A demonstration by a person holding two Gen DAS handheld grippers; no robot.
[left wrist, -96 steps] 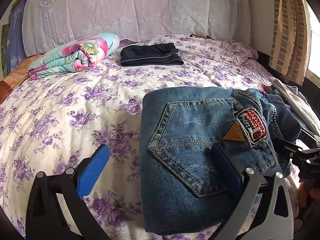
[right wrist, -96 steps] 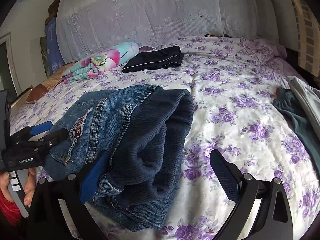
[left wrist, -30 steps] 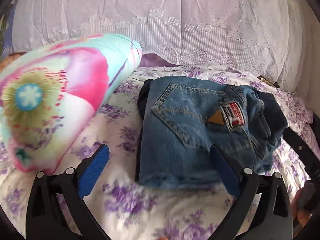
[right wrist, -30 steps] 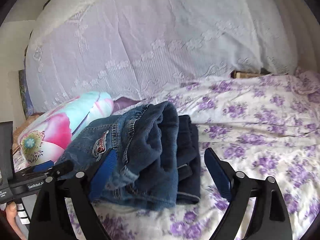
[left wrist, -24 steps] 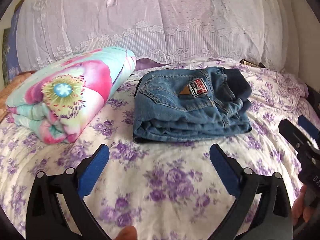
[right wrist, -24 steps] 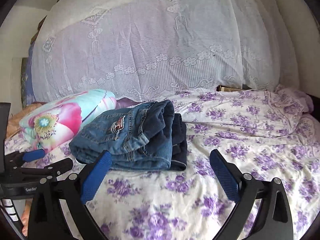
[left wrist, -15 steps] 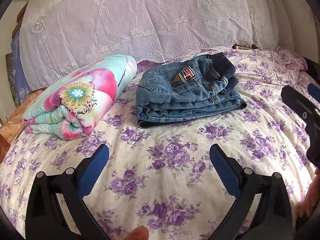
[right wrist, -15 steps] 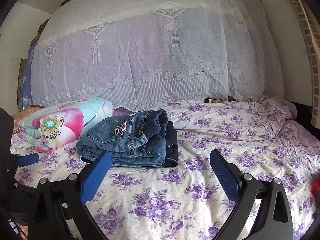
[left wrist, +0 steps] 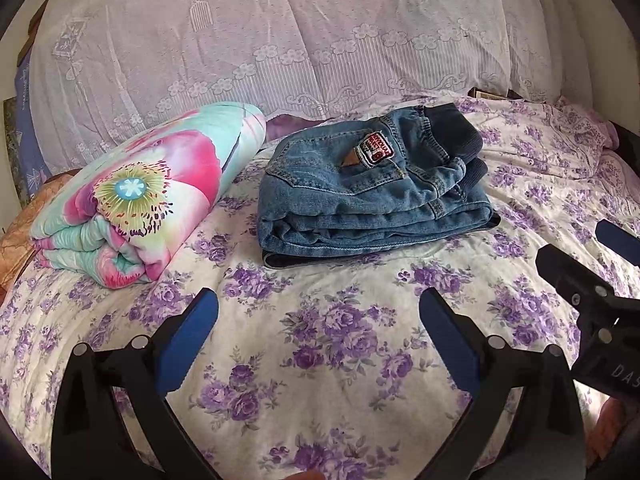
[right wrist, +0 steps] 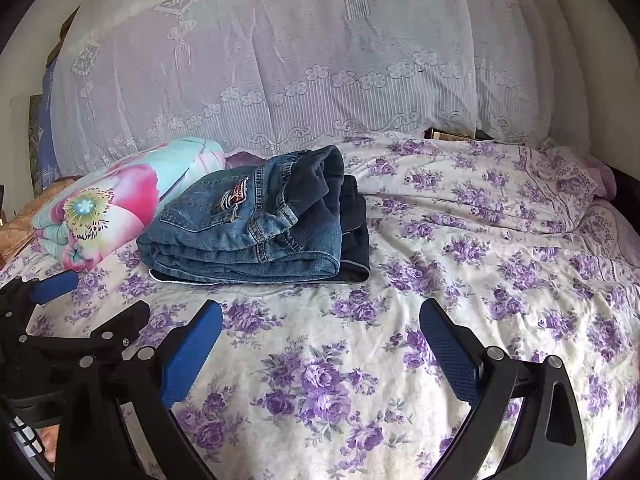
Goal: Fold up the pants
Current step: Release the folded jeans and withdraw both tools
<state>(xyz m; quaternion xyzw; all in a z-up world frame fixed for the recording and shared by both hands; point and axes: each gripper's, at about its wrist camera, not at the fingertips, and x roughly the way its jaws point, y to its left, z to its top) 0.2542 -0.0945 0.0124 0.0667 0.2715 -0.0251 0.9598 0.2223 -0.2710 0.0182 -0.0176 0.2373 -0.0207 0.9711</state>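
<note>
The folded blue jeans lie on top of a folded dark garment at the far side of the floral bed; they also show in the right wrist view. My left gripper is open and empty, well back from the jeans. My right gripper is open and empty, also back from the pile. The right gripper's body shows at the right edge of the left wrist view, and the left gripper's body shows at the left of the right wrist view.
A rolled flowery quilt lies left of the jeans, close beside them. A large lace-covered pillow bank stands behind. The purple-flowered bedsheet stretches to the right.
Both grippers carried the folded jeans to the far side, set them on the dark folded garment, let go, and pulled back toward the near side of the bed.
</note>
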